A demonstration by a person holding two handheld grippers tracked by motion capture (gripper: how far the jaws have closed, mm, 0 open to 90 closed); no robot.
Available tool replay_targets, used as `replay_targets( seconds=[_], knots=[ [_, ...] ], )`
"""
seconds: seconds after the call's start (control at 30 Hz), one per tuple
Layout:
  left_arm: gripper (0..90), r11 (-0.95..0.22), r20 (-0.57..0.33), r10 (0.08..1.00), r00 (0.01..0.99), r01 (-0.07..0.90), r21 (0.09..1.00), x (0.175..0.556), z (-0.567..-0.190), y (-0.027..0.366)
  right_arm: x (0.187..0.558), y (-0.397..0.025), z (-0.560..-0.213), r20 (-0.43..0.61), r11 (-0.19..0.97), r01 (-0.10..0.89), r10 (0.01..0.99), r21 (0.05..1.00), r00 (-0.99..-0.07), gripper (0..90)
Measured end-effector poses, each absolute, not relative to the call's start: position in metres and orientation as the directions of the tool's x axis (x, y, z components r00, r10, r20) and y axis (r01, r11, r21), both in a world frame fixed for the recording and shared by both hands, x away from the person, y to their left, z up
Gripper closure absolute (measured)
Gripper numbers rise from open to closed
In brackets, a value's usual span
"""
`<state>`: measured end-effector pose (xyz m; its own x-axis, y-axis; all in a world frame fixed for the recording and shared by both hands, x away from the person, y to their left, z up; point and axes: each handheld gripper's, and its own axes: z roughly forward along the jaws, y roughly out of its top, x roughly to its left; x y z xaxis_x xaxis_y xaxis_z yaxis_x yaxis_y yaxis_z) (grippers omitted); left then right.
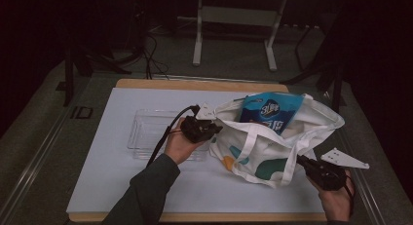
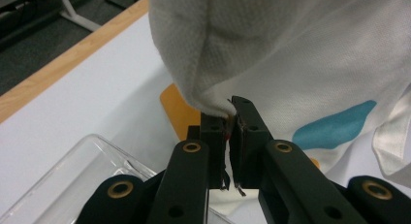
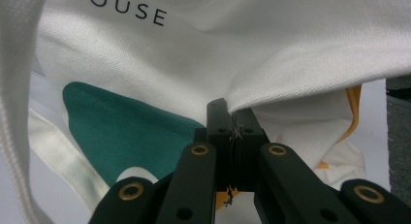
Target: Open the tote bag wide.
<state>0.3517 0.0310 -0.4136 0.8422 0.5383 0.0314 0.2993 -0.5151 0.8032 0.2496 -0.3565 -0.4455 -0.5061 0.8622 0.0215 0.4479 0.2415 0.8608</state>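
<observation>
I have the white canvas tote bag with teal, blue and orange patches (image 1: 265, 147) sitting right of centre in the high view, on the white table mat (image 1: 146, 186), its mouth pulled open toward the upper right. A blue plastic packet with white lettering (image 1: 270, 113) stands in that mouth, its top poking out above the rim.

My left gripper (image 1: 214, 130) is at the bag's left edge, near the middle of the frame. In the left gripper view its jaws are clenched on a fold of the white cloth (image 2: 213, 95), the fabric bunching up just above the tips.

My right gripper (image 1: 301, 160) sits in the lower right of the high view, at the bag's lower right corner. In the right gripper view its jaws are pinched together on the bag's hem (image 3: 291, 90), with the teal patch (image 3: 126, 122) to the left.

A clear plastic tray (image 1: 146, 132) lies left of the bag, just beside my left hand (image 1: 180, 144).
</observation>
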Motion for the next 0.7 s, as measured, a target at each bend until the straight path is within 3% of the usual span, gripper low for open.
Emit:
replay_targets(
  seconds=[0.7],
  knots=[
    [84.9, -0.571, 0.008, 0.524, 0.852, 0.345, 0.745, 0.35, -0.448, 0.021, 0.248, -0.354, -0.473, 0.006, 0.289, 0.505, 0.863, 0.813, -0.505, 88.7]
  ],
)
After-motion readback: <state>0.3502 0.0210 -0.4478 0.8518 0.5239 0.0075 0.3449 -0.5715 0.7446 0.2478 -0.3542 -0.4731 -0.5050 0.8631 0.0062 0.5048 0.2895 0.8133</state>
